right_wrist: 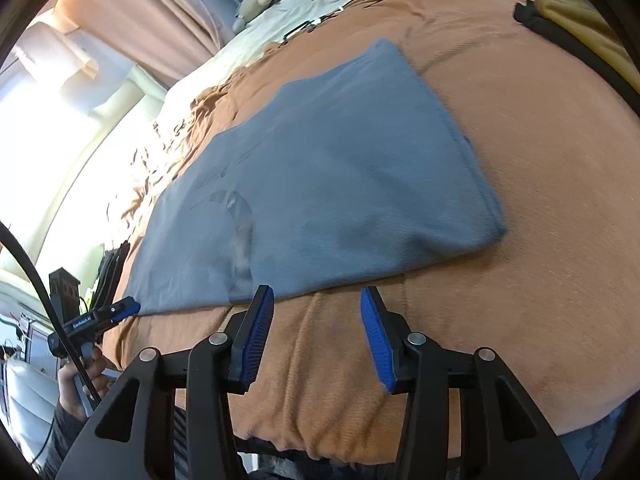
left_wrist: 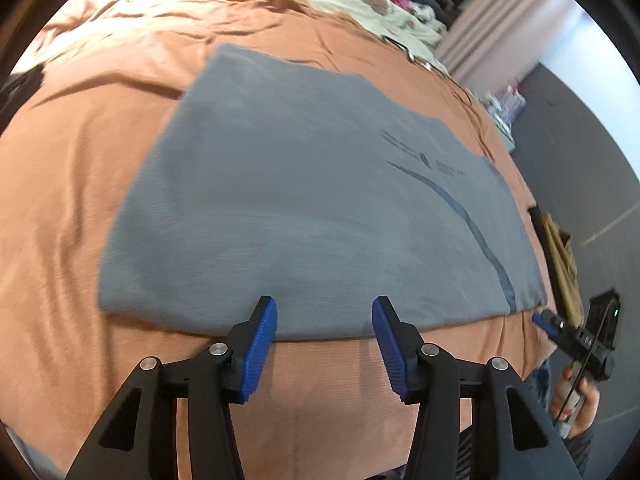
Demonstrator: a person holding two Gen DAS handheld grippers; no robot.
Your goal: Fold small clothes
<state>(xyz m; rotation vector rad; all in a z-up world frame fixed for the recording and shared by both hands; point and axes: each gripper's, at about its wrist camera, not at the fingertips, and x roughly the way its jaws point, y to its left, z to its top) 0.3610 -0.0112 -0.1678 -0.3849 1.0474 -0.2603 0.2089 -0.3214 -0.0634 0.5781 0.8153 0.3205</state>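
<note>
A grey T-shirt (left_wrist: 304, 208) lies flat on an orange bedspread (left_wrist: 80, 184), folded into a long rectangle with a dark printed line and text near one end. My left gripper (left_wrist: 324, 320) is open, its blue pads just above the shirt's near edge, nothing between them. In the right wrist view the same grey shirt (right_wrist: 340, 184) shows its collar opening. My right gripper (right_wrist: 316, 308) is open just short of the near hem, holding nothing. Each gripper appears in the other's view, at the shirt's near corners: the right gripper (left_wrist: 548, 322), the left gripper (right_wrist: 124, 308).
A cream patterned blanket (left_wrist: 360, 4) and pink items lie at the bed's far end, with a cable (left_wrist: 460, 84) beside them. A mustard and black garment (right_wrist: 580, 28) sits at the bed edge. Pink curtains (right_wrist: 152, 20) and a bright window are on one side. A person's hand (left_wrist: 576, 396) holds the right gripper.
</note>
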